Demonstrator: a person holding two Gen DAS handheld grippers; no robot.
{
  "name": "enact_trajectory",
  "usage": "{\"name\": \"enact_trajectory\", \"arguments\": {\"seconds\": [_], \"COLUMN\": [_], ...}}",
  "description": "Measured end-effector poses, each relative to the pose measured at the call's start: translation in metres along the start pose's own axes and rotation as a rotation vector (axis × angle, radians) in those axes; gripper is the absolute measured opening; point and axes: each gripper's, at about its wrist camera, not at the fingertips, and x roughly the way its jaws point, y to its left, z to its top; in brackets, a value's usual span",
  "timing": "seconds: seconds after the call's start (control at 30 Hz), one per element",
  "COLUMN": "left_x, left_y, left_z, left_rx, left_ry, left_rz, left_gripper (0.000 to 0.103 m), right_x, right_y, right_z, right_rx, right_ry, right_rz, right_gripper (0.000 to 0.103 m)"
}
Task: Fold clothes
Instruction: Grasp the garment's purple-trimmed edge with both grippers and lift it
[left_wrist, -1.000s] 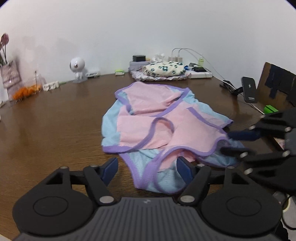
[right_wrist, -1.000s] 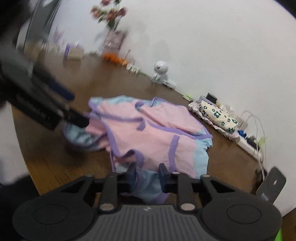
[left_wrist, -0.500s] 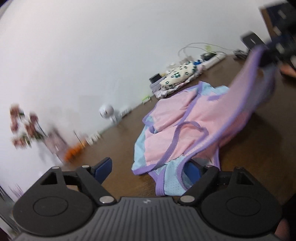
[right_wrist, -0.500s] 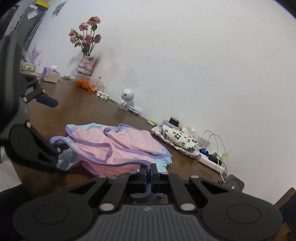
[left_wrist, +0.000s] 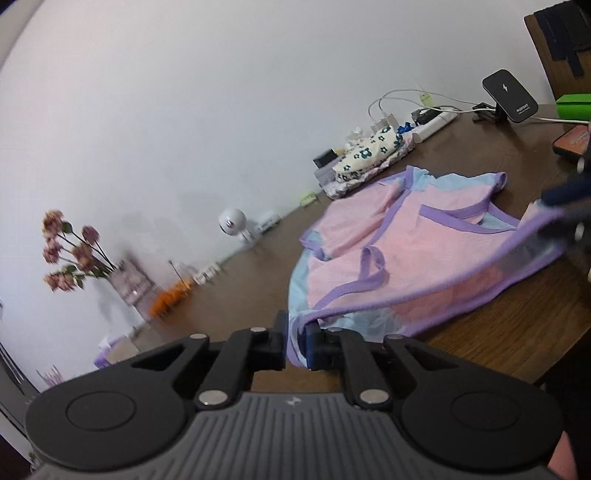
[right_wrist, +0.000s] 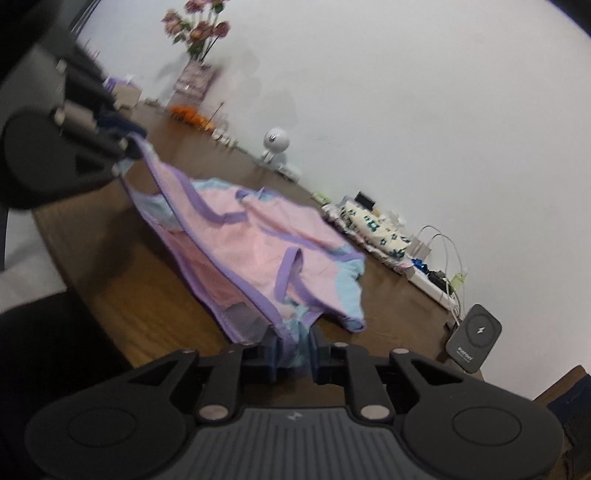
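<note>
The left gripper (left_wrist: 295, 345) has its jaws closing on a purple-trimmed corner of the pink and blue garment (left_wrist: 402, 254), with the cloth pinched between the blue pads. The right gripper (right_wrist: 293, 350) pinches the other near corner of the same hem; its jaws are easing apart a little, yet the bunched blue and purple cloth is still pressed between them. The hem runs taut from one gripper to the other, lifted off the wooden table (left_wrist: 517, 332). The rest of the garment lies spread on the table, its long axis running away from the grippers toward the white wall. Loose purple straps curl across its pink top layer.

Beyond it, by the wall, sits a folded cloth with a dark flower print (left_wrist: 373, 147), next to a white power strip (left_wrist: 432, 123) with cables. A dark charging stand (right_wrist: 474, 338) bears a lightning-bolt mark; small writing under it is too fine to read. Further along the wall stand a small white round-headed figure (left_wrist: 232, 221) and a vase of pink flowers (left_wrist: 74, 254).
</note>
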Motion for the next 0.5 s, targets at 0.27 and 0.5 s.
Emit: {"name": "enact_trajectory", "arguments": {"seconds": [0.27,0.5], "left_x": [0.024,-0.022], "left_y": [0.023,0.171], "left_z": [0.016,0.164], "left_rx": [-0.017,-0.165], "left_ry": [-0.050,-0.388], "left_rz": [-0.011,0.040], "left_gripper": [0.011,0.011], "right_x": [0.017,-0.070], "right_y": [-0.020,-0.140], "right_z": [0.012,0.175], "right_rx": [0.071,-0.028], "right_ry": [0.028,-0.392], "right_rz": [0.088,-0.190], "right_gripper": [0.001,0.001]}}
